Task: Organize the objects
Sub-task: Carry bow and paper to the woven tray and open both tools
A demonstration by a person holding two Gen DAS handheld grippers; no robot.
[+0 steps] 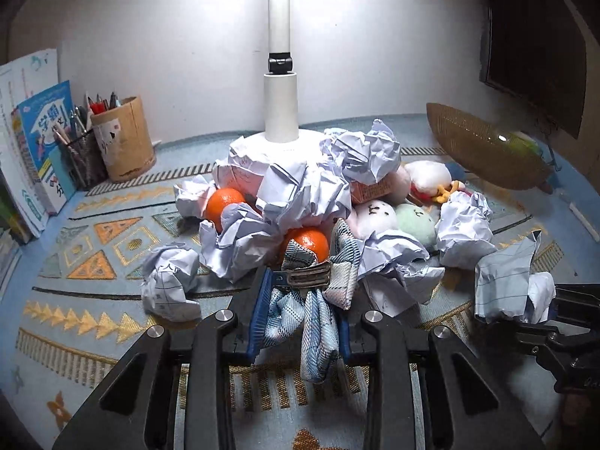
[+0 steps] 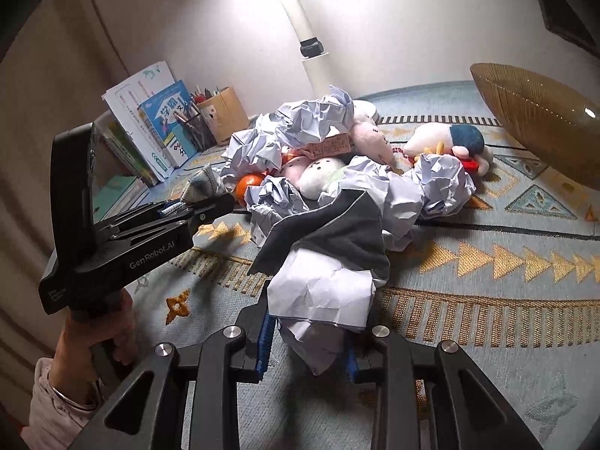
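Note:
A heap of crumpled paper balls (image 1: 300, 191), two oranges (image 1: 309, 245), plush toys (image 1: 378, 217) and a small carton lies around a white lamp base (image 1: 281, 112). My left gripper (image 1: 302, 300) is shut on a plaid fabric hair clip (image 1: 303, 281) with a metal clasp, just in front of the heap; it also shows in the right wrist view (image 2: 204, 202). My right gripper (image 2: 309, 333) is shut on a crumpled paper (image 2: 322, 292), held above the mat; a grey cloth (image 2: 333, 232) lies behind it. The right gripper shows at the left wrist view's right edge (image 1: 540, 318).
A brown woven basket (image 1: 483, 146) stands at the back right, also in the right wrist view (image 2: 540, 112). A pencil cup (image 1: 123, 138), a mesh pen holder (image 1: 84, 153) and books (image 1: 41, 150) stand at the back left. A patterned mat (image 1: 93, 262) covers the table.

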